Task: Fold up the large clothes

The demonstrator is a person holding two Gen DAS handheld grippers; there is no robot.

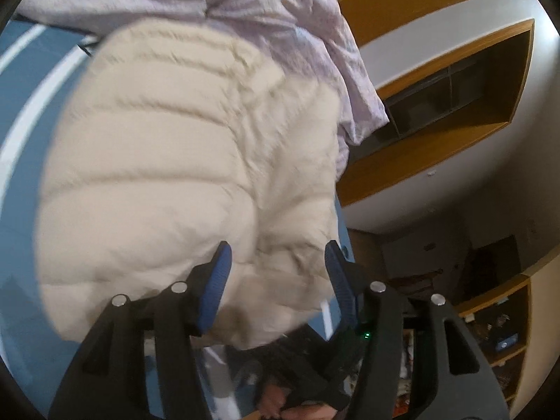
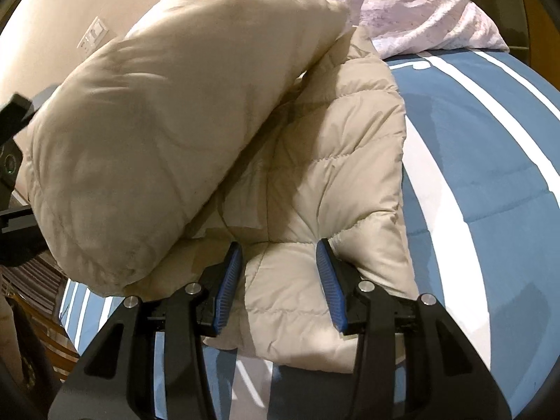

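While your cream puffer jacket lies half-folded on the blue striped bedcover, your left gripper and right gripper both gape, grasping nothing.

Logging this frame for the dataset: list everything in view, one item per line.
puffer jacket: one, cream, quilted, on the bed, one part folded over
bedspread: one, blue with white stripes, under the jacket
quilt: one, pale lilac, crumpled, beyond the jacket
wall shelving: wooden, with dark compartments, right of the left wrist view
wall switch: one, white, upper left of the right wrist view
left hand-held gripper: black, blue pads, open over the jacket
right hand-held gripper: black, blue pads, open over the jacket edge
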